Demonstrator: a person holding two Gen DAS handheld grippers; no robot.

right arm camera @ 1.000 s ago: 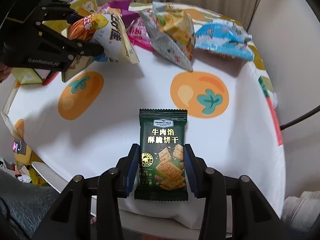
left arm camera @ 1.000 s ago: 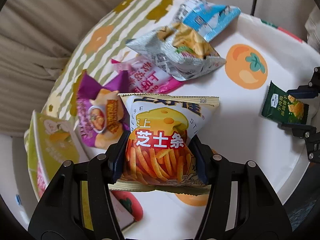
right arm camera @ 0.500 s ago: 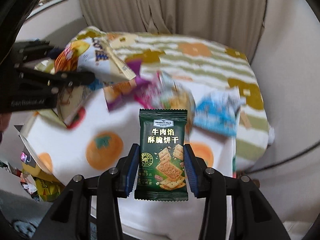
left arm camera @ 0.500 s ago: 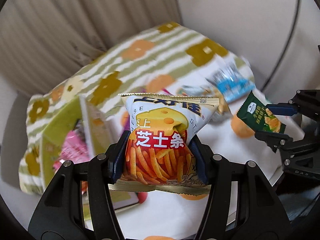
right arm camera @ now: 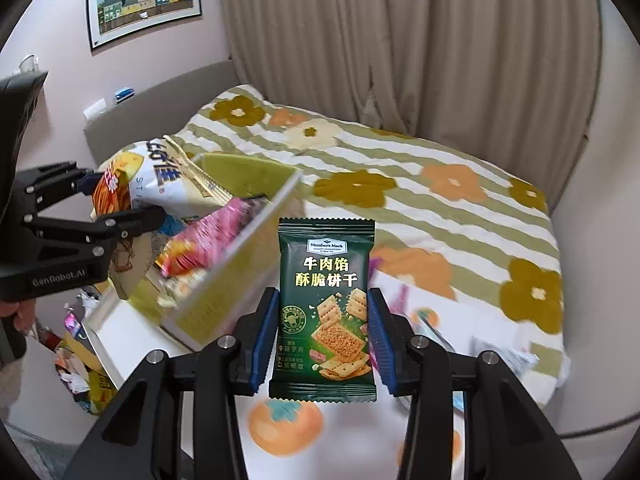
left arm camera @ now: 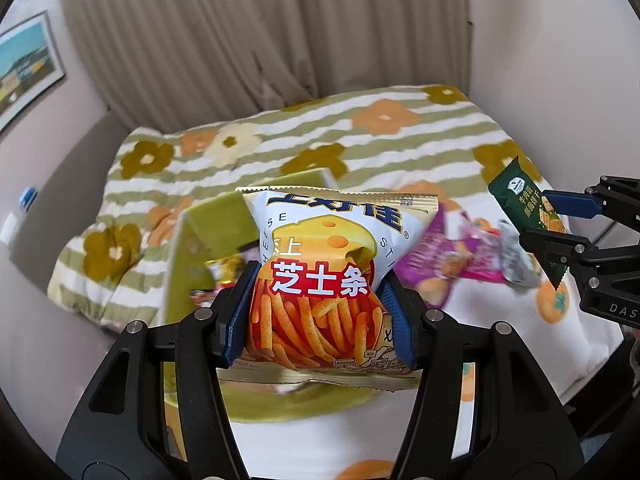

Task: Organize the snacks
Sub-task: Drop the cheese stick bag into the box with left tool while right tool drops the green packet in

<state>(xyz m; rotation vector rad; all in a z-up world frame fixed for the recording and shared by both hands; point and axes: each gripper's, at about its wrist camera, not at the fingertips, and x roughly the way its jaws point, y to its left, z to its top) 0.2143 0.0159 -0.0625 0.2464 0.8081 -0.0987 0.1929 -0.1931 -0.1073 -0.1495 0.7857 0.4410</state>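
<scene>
The left gripper clamps a cheese-stick bag upright at frame centre; the open green box lies just behind it, centre left. The right gripper pinches a green biscuit packet upright, the box to its upper left, farther off. A second earlier both packets hung low over the table; now they are raised, with the box swung into view.

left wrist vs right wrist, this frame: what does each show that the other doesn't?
Left wrist only: the front of the cheese stick bag clamped in the left gripper, and loose purple and pink packets on the table.

Right wrist only: the front of the green cracker packet clamped in the right gripper, and the whole framed picture.

Both: the green box, flowered blanket, curtain.
</scene>
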